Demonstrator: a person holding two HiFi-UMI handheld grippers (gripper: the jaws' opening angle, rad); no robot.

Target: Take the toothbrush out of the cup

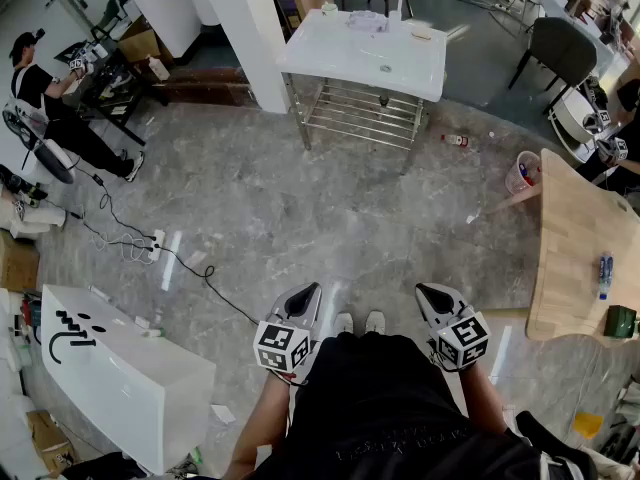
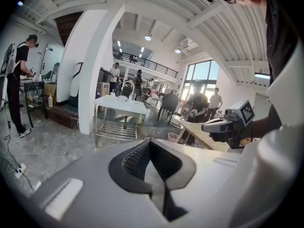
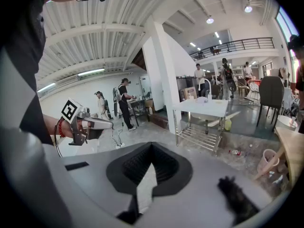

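Both grippers are held at waist height over the grey stone floor, far from any table. My left gripper [image 1: 310, 292] [image 2: 150, 140] has its jaws together with nothing between them. My right gripper [image 1: 427, 292] [image 3: 152, 144] is also shut and empty. Each shows in the other's view: the right gripper [image 2: 228, 125], the left gripper [image 3: 88, 123]. Ahead stands a white sink table [image 1: 400, 68] [image 2: 118, 103] [image 3: 209, 107] with a small pale cup-like thing [image 1: 329, 9] at its back left corner. No toothbrush can be made out at this distance.
A wooden table [image 1: 570, 228] at the right carries a bottle [image 1: 605, 273] and a green mug [image 1: 620, 321]; a pink bucket [image 1: 523, 172] stands by it. A white cabinet [image 1: 130, 378] lies lower left, a cable and power strip [image 1: 155, 248] on the floor, a white pillar [image 1: 245, 28] beyond. People work at both sides.
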